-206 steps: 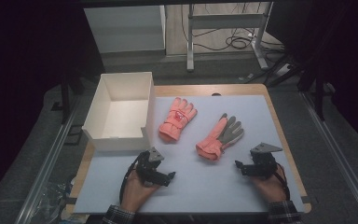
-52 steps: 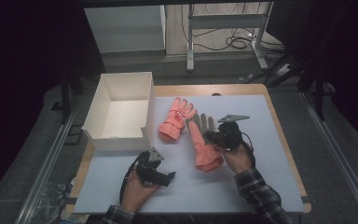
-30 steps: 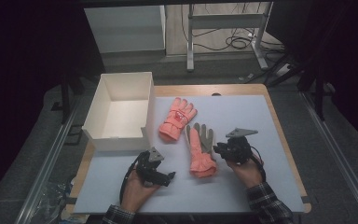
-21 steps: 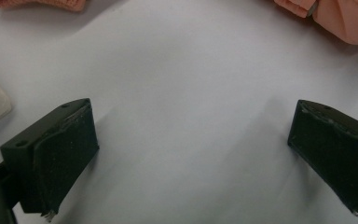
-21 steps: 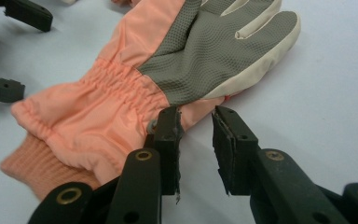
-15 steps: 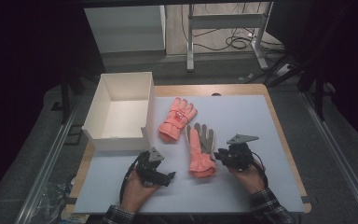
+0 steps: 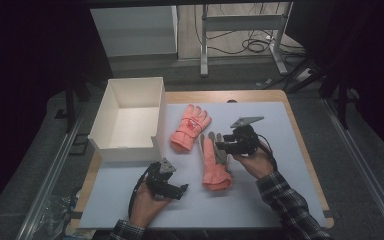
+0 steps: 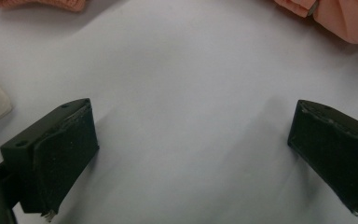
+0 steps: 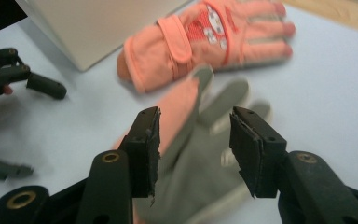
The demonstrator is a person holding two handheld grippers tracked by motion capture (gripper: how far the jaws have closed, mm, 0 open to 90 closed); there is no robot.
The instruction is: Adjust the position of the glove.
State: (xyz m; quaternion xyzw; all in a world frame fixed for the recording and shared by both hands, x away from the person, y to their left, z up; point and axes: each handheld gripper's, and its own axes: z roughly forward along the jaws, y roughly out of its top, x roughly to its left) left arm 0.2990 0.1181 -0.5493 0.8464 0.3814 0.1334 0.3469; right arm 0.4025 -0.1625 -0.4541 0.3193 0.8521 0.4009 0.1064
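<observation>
Beside the white box (image 7: 130,117), the right claw (image 9: 193,151), just opening, seemingly hovers over a glove (image 9: 191,172).

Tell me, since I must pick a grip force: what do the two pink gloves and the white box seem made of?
The pink glove with the grey palm looks like soft padded fabric with a matte, suede-like grey palm and a ribbed knit cuff. The pink glove with the wrist strap seems quilted cloth with a printed patch. The open white box looks rigid and matte, perhaps cardboard or thin plastic.
</observation>
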